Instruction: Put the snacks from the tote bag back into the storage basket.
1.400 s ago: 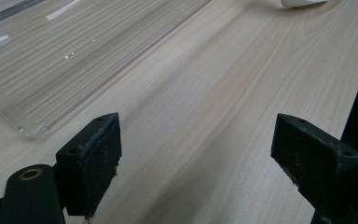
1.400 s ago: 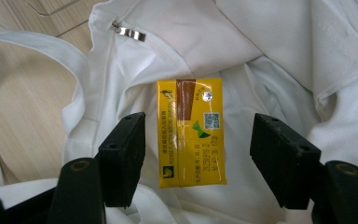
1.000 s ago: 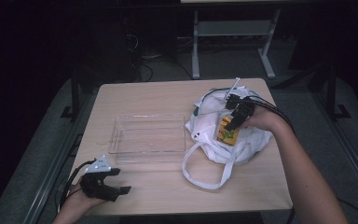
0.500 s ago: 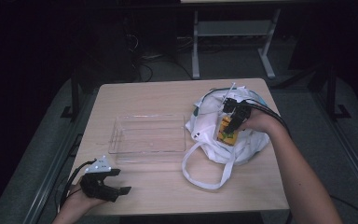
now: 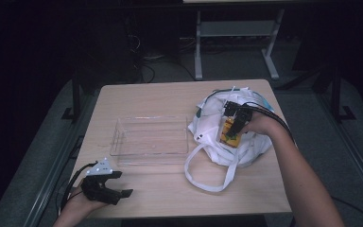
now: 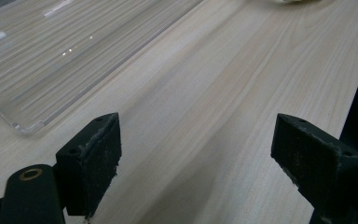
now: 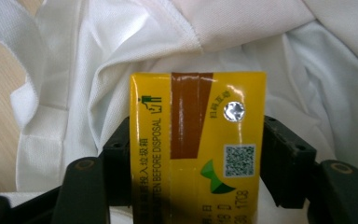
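My right gripper [image 5: 232,124] is shut on a yellow drink carton [image 5: 229,133] and holds it over the white cloth bag [image 5: 212,123] at the table's right side. In the right gripper view the yellow carton [image 7: 198,149], with a brown stripe and a QR code, sits clamped between my two jaws above the white bag [image 7: 98,70]. My left gripper [image 5: 116,186] rests open near the front left edge of the table, nothing between its pads [image 6: 93,158]. A clear plastic tray [image 5: 151,137] lies between them; the tray's corner [image 6: 32,70] shows in the left gripper view.
The light wooden table [image 5: 170,94] has bare room behind the tray and along the front. The bag's long handles [image 5: 208,177] loop toward the front edge. A metal stand [image 5: 236,42] is on the dark floor beyond the table.
My right gripper with the carton has shifted slightly toward the tray and lower over the bag. The left gripper has stayed where it was.
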